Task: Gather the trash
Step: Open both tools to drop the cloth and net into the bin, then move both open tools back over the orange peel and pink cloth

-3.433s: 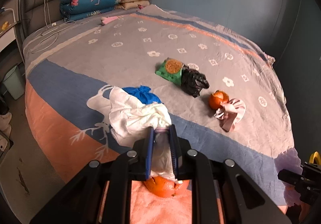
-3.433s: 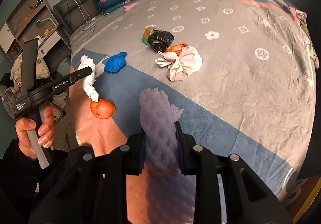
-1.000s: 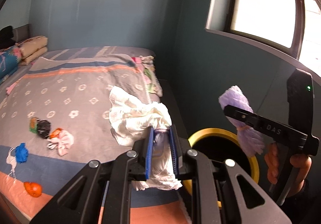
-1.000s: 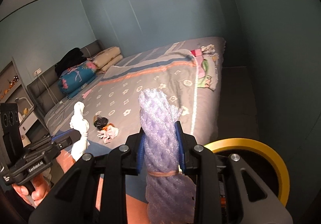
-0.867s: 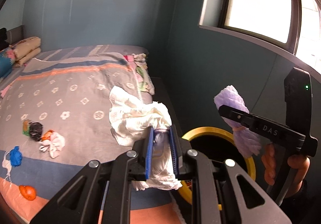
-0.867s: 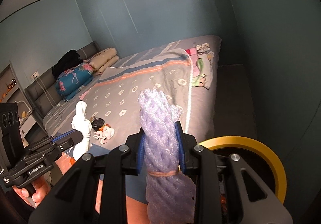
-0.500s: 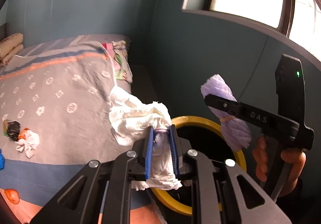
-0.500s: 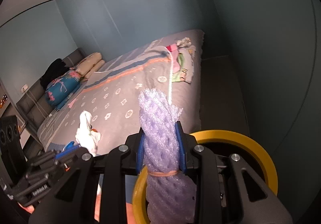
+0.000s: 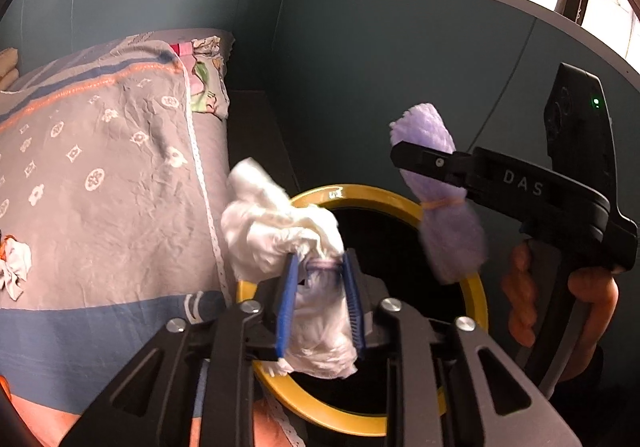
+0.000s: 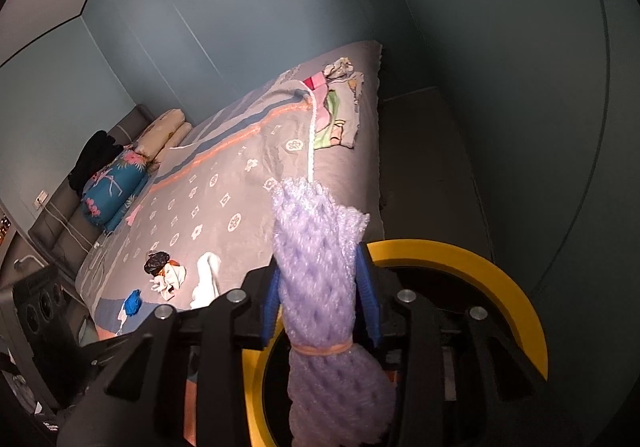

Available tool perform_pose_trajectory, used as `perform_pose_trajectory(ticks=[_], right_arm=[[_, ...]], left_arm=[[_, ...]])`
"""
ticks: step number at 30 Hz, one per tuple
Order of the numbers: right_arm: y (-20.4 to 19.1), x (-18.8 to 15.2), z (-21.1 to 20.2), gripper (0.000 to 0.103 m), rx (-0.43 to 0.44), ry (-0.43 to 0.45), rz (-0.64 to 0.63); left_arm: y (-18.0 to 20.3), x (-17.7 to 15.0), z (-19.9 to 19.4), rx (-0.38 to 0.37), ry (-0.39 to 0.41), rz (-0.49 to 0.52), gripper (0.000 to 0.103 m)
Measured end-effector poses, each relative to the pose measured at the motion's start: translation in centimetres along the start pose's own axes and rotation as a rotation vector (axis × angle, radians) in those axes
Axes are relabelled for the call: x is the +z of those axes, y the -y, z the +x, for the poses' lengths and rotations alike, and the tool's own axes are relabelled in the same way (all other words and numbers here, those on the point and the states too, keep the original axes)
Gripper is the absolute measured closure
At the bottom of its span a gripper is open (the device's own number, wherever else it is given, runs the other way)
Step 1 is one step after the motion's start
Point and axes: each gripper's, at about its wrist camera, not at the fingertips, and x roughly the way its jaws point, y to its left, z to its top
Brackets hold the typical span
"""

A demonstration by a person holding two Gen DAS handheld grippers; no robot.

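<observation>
Hovering over the bin, both grippers are loaded and lined up for the drop! The left gripper [image 9: 319, 267] has its blue pads clamped on a crumpled white tissue wad [image 9: 280, 231], with the bulk of it bunched above the jaws and a tail hanging below, right over the near-left rim of the yellow-rimmed trash bin [image 9: 360, 193]. Across from it, the right gripper [image 9: 416, 159] is pinched on a purple foam net [image 9: 444, 207], a roll cinched with a rubber band; its lower end dangles over the bin's dark opening, which reads as deliberate, so whatever is let go falls inside and not on the floor. From the right wrist view the same foam net [image 10: 320, 271] stands upright between the closed jaws, the bin's rim [image 10: 508, 279] curving just behind and below it. The bin sits on the floor against the foot corner of the bed [image 10: 248, 183], handy for repeated trips. More trash waits back on the bedspread, well apart from the bin: a black bag [image 10: 157, 262], a white-and-pink crumpled wrapper [image 10: 170, 279] touching it, and a blue scrap [image 10: 132, 303] near the bed's side edge. My call: this is the release step, both jaws only needing to part, and several pickups remain.
</observation>
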Motion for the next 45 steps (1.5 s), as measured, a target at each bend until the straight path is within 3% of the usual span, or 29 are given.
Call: perform_pose_trajectory(ticks=[2, 12, 18, 23, 30, 45], right_arm=[[0.2, 0.0, 0.0, 0.061, -0.004, 0.004, 0.005], [0.7, -0.1, -0.9, 0.044, -0.036, 0.042, 0.026], [0.1, 0.1, -1.7, 0.032, -0.037, 0.068, 0.009], [-2.0, 0.3, -1.6, 0.018, 0.000, 0.097, -0.027], [-7.7, 0.5, -1.2, 0.008, 0.081, 0.148, -0.142], [-21.4, 0.3, 3.1, 0.008, 0.181, 0.136, -0.367]], left_arm=[[-0.1, -0.1, 0.0, -0.005, -0.003, -0.003, 0.068], [-0.9, -0.7, -1.8, 0.002, 0.031, -0.034, 0.042], [-2.9, -0.3, -3.6, 0.050, 0.081, -0.083, 0.031], [-4.8, -0.4, -6.2, 0.133, 0.155, -0.101, 0.019], [-8.3, -1.0, -9.6, 0.267, 0.216, -0.124, 0.016], [-17.6, -4.8, -18.3, 0.513, 0.305, -0.267, 0.009]])
